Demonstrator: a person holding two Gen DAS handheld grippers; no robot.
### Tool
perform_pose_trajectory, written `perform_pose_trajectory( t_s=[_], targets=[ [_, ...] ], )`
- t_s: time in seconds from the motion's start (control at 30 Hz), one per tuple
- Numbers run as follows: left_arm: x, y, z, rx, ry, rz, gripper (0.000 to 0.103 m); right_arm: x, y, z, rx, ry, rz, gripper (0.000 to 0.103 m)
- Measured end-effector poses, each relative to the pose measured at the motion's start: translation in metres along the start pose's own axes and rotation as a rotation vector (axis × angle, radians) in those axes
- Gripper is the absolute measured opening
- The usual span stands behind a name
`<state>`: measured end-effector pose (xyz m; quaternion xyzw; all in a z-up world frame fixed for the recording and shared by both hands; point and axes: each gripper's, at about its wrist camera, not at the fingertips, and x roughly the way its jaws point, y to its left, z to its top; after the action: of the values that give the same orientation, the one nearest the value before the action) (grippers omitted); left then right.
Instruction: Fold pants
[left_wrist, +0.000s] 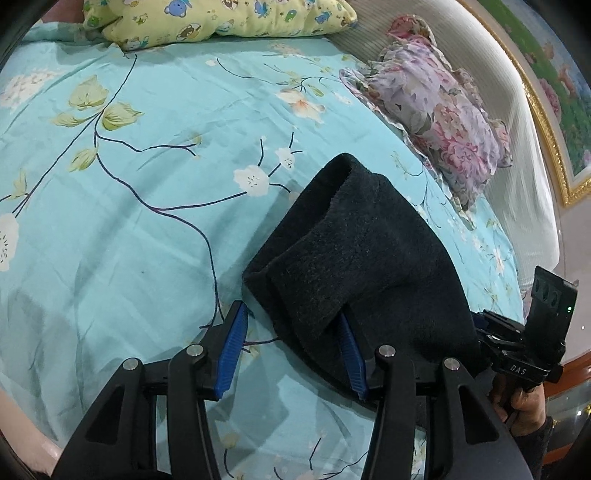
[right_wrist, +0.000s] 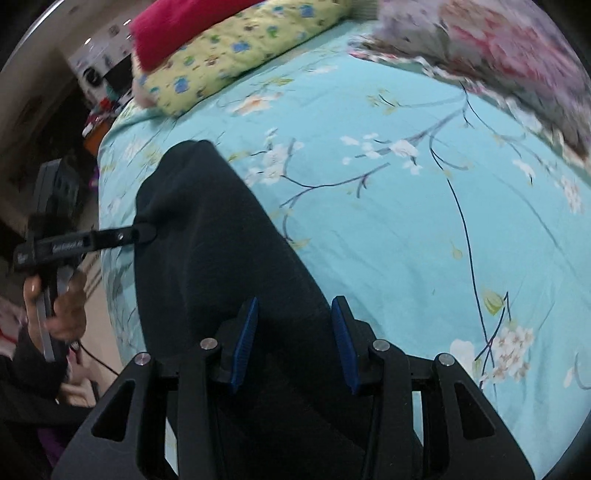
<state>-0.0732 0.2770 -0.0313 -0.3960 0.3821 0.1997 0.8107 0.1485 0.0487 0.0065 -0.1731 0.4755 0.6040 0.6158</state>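
Left wrist view: dark pants (left_wrist: 354, 251) lie bunched on the turquoise floral bed sheet (left_wrist: 147, 221), cuff opening toward the pillows. Left gripper (left_wrist: 295, 354) has jaws apart; the right pad (left_wrist: 351, 358) is tucked under a fold of the pants, the left pad (left_wrist: 231, 354) is bare over the sheet. Right gripper (left_wrist: 532, 332) sits at the pants' right edge, jaws hidden. Yellow cartoon pillow (left_wrist: 221, 18) and floral pillow (left_wrist: 436, 110) lie beyond. Right wrist view: right gripper (right_wrist: 295, 343) jaws apart, pants (right_wrist: 221, 240) running between the pads, not clamped. Left gripper (right_wrist: 144, 232) touches the pants' left edge; a hand (right_wrist: 66, 306) holds its handle. Red pillow (right_wrist: 177, 26) on top of the yellow one.
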Motion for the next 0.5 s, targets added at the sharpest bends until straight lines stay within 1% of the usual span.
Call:
perform_pose_trajectory(
  t_s=[0.1, 0.13, 0.2, 0.23, 0.33, 0.37, 0.4, 0.43, 0.5],
  targets=[
    [0.003, -0.002, 0.002, 0.009, 0.009, 0.006, 0.049, 0.004, 0.004, 0.0, -0.062, 0.026, -0.074, 0.043],
    [0.003, -0.002, 0.002, 0.008, 0.009, 0.007, 0.049, 0.004, 0.006, 0.001, -0.074, 0.034, -0.083, 0.043],
    [0.003, -0.003, 0.001, 0.005, 0.01, 0.006, 0.049, 0.002, 0.011, 0.001, -0.077, 0.032, -0.071, 0.043],
    [0.005, -0.004, 0.002, 0.006, 0.008, 0.004, 0.049, 0.0, 0.014, 0.0, -0.1, 0.03, -0.076, 0.043],
    [0.01, -0.008, 0.002, 0.017, -0.001, 0.007, 0.049, 0.009, 0.019, -0.002, -0.16, 0.072, -0.131, 0.043],
    [0.011, -0.012, 0.003, 0.029, -0.006, 0.004, 0.048, 0.017, 0.02, -0.002, -0.173, 0.091, -0.152, 0.039],
    [0.014, -0.016, 0.004, 0.043, -0.013, 0.002, 0.04, 0.022, 0.021, -0.001, -0.178, 0.1, -0.161, 0.034],
    [0.017, -0.018, 0.004, 0.052, -0.016, 0.006, 0.032, 0.025, 0.022, 0.0, -0.181, 0.103, -0.163, 0.032],
    [0.022, -0.02, 0.003, 0.063, -0.027, -0.001, 0.024, 0.017, 0.022, 0.002, -0.174, 0.069, -0.188, 0.014]
  ],
)
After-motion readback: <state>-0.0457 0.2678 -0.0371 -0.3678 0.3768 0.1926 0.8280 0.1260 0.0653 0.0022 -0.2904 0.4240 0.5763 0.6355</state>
